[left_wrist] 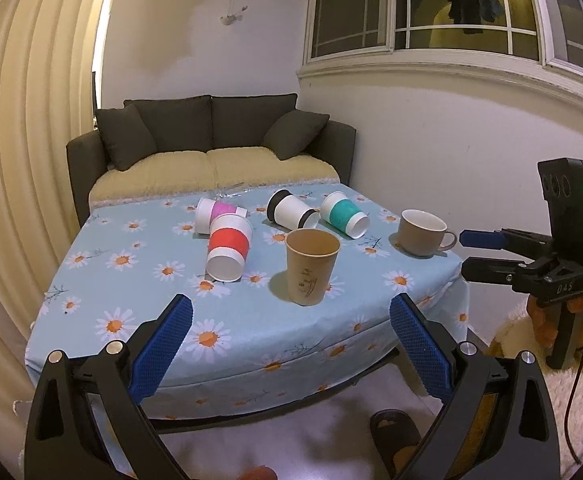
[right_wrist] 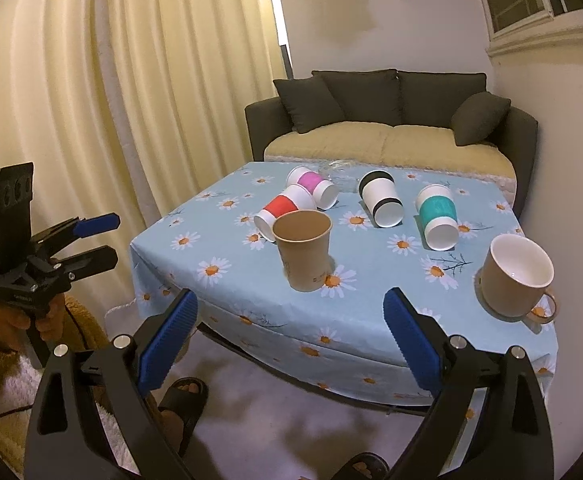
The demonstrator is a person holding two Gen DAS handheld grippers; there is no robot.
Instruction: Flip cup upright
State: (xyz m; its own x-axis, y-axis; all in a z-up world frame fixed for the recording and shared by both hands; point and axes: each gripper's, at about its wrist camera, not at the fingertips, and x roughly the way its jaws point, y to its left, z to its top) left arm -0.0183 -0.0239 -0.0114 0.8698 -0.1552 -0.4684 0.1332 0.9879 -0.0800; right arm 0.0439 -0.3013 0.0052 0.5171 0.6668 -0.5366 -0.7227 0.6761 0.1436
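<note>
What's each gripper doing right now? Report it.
Left gripper: open, holding nothing, short of the table.
Right gripper: open, holding nothing, also short of it.

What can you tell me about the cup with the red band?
The red cup is white, apparently paper, with a wide red sleeve round its middle. It lies on its side on the daisy tablecloth, its flat white base towards the cameras and its mouth pointing away. Its far end touches, or nearly touches, the pink cup behind it. The brown cup stands nearby. No gripper touches it.
</note>
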